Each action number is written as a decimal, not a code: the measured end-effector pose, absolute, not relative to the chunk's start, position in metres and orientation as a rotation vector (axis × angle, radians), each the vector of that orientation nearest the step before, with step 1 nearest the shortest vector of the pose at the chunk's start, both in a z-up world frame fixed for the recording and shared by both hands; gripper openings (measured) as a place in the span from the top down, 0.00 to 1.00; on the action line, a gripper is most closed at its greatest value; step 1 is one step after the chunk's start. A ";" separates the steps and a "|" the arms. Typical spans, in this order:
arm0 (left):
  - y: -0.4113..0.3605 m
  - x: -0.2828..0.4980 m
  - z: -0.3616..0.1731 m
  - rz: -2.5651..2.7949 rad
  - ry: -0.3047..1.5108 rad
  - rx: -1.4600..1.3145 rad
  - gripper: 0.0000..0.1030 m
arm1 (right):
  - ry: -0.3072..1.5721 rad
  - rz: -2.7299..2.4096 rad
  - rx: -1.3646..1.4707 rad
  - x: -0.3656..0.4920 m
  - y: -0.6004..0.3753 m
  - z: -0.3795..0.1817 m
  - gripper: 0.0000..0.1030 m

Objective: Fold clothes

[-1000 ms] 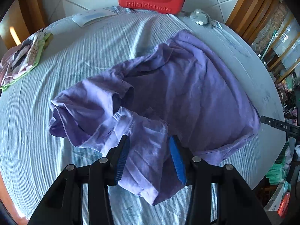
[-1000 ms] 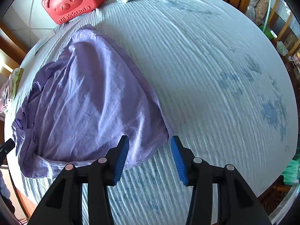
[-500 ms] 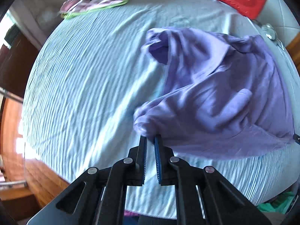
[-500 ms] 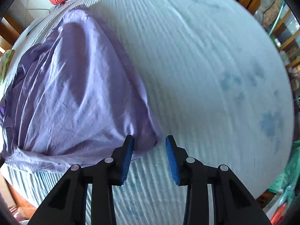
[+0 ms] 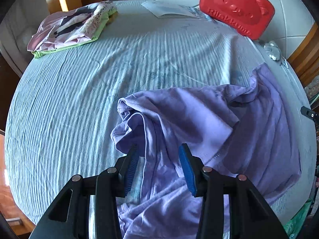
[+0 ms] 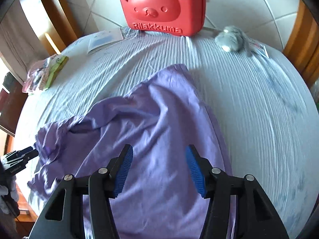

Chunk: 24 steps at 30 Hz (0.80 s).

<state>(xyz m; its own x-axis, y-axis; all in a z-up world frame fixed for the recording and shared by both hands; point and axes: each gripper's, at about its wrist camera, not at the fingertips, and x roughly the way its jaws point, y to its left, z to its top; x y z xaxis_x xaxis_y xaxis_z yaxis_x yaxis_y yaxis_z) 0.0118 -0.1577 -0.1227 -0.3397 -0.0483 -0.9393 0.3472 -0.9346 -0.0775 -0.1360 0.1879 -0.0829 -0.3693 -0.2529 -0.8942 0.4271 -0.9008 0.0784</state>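
Observation:
A crumpled lilac shirt [image 5: 199, 123] lies on the pale blue striped cloth of the table [image 5: 79, 99]. My left gripper [image 5: 159, 159] is open, its blue pads either side of a bunched fold near the shirt's left edge. In the right wrist view the shirt [image 6: 159, 119] spreads under my right gripper [image 6: 158, 163], which is open just above the fabric and holds nothing. The left gripper [image 6: 30, 152] shows there at the shirt's left end.
A red bear-shaped case [image 6: 163, 6] stands at the table's far edge, with a grey plush toy [image 6: 233, 37] to its right and a paper booklet [image 6: 105, 39] to its left. A folded pink and green garment [image 5: 71, 27] lies far left. Wooden chairs surround the table.
My left gripper was shut on the shirt's edge half a second ago and is now open over it. My right gripper moved from the shirt's corner to above its middle.

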 end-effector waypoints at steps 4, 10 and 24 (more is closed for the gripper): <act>-0.169 -0.011 -0.138 -2.337 0.386 1.666 0.59 | 0.298 -2.306 1.465 -0.188 0.178 -0.094 0.47; -0.160 -0.042 -0.151 -2.361 0.308 1.707 0.86 | 0.369 -2.265 1.500 -0.263 0.156 -0.125 0.46; -0.191 -0.117 -0.025 -2.640 0.290 1.270 0.77 | 0.140 -2.638 1.208 -0.250 0.242 -0.024 0.83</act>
<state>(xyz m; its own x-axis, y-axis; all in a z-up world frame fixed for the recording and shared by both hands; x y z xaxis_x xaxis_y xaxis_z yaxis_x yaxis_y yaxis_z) -0.1173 -0.1907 -0.0247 -0.6118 -0.0921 -0.7856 0.2605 -0.9613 -0.0902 -0.2504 0.2416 -0.0242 -0.6311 -0.1739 -0.7560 0.2532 -0.9674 0.0112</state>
